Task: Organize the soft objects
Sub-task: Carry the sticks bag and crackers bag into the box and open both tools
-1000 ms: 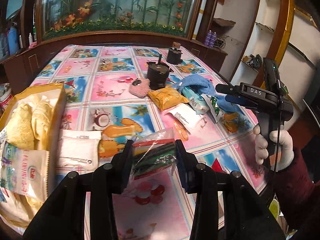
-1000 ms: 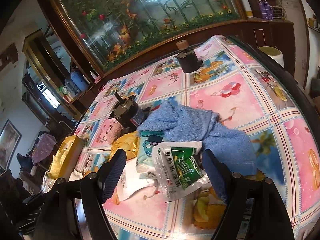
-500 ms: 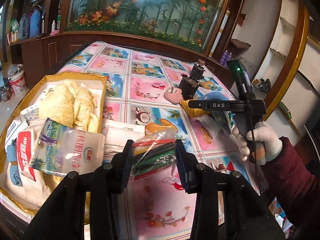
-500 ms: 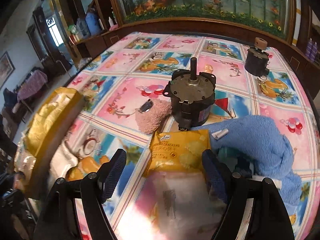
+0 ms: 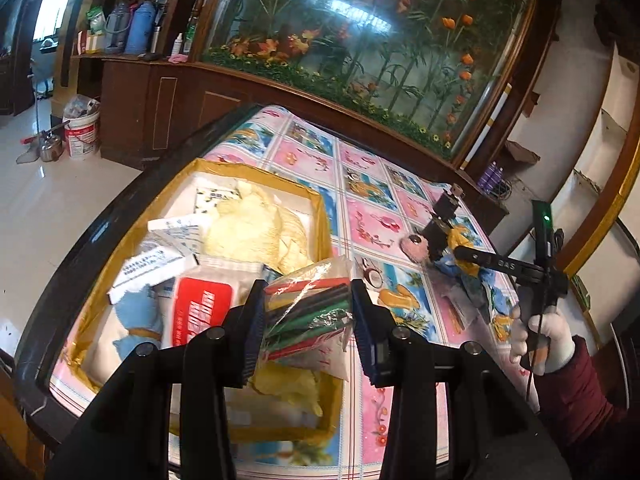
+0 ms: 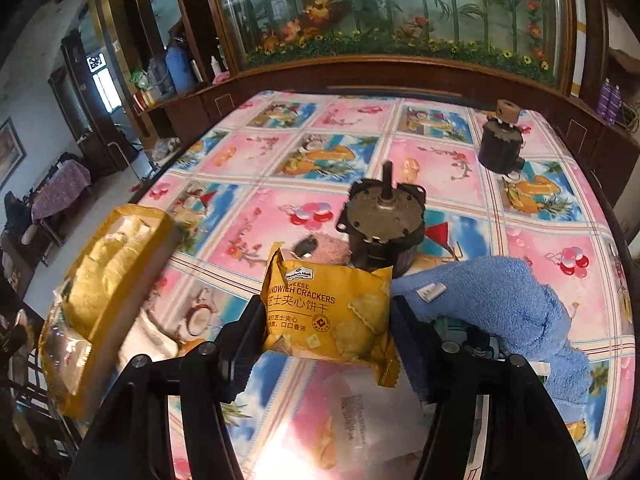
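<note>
The gold-walled box (image 5: 325, 216) at the table's left edge already holds yellow cloths, a red-labelled packet and white cartons, heaped close to its rim, so the main risk is that one more soft thing dropped on that pile slides off or hangs over the wall instead of settling. The left gripper (image 5: 308, 320) is clamped on a clear bag of coloured tubes (image 5: 308, 308), held above the box's near-right part; the bag is slick and loosely filled, and a release too near the wall could let it tip out onto the tablecloth (image 5: 372, 216). The right gripper (image 6: 326, 332) brackets the yellow cracker packet (image 6: 330, 312); its jaws touch or nearly touch the packet's sides, but whether they grip it cannot be told. A hard squeeze would probably crush the crackers, and a sweep forward could knock the motor (image 6: 382, 220) just behind it. Compared with half a second ago, the left gripper has swung over the box, which now sits beneath the bag, while the right has closed in around the packet.
</note>
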Motion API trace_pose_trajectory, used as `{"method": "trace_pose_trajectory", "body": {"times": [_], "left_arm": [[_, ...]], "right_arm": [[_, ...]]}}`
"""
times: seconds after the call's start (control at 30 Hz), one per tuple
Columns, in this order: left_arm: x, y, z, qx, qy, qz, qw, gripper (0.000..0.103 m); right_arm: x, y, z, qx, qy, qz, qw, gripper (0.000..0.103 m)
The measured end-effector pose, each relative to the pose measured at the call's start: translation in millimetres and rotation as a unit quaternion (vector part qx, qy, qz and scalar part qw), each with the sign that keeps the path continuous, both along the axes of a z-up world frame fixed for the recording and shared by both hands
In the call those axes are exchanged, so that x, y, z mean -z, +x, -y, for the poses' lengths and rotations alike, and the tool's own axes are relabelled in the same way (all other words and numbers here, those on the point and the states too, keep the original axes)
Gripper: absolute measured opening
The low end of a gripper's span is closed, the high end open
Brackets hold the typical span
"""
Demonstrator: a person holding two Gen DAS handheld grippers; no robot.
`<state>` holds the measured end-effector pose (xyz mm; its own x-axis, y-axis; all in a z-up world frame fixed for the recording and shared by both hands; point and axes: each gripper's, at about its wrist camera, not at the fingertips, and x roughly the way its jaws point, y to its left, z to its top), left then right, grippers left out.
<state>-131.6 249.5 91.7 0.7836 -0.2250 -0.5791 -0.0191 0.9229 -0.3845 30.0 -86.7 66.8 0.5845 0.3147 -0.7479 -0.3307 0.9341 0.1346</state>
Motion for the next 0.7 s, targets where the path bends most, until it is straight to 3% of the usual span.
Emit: {"method": "trace_pose_trajectory", "body": {"times": [0.1, 0.2, 0.33, 0.5, 0.7], "left_arm": [[-5, 12, -22, -0.014, -0.011, -0.006, 0.9998, 0.038], [-8, 33, -36, -0.028, 0.006, -0.016, 0.9995, 0.038], [0, 68, -50, -0.031, 0.015, -0.040, 0.9986, 0.038], [14, 114, -68, -0.046, 0.011, -0.059, 0.9972, 0.039], [31, 153, -84, -0.051, 0.007, -0.091, 0.9945, 0.060]], "right_arm": [[-23, -15, -22, -0.036, 0.024, 0.020, 0.999, 0.064], [-34, -26, -60, -0.090, 0.037, 0.022, 0.995, 0.064], [-30, -23, -116, -0.144, 0.055, -0.001, 0.988, 0.064], [-16, -6, -187, -0.179, 0.044, -0.010, 0.983, 0.063], [12, 19, -244, -0.193, 0.001, -0.006, 0.981, 0.067]]}}
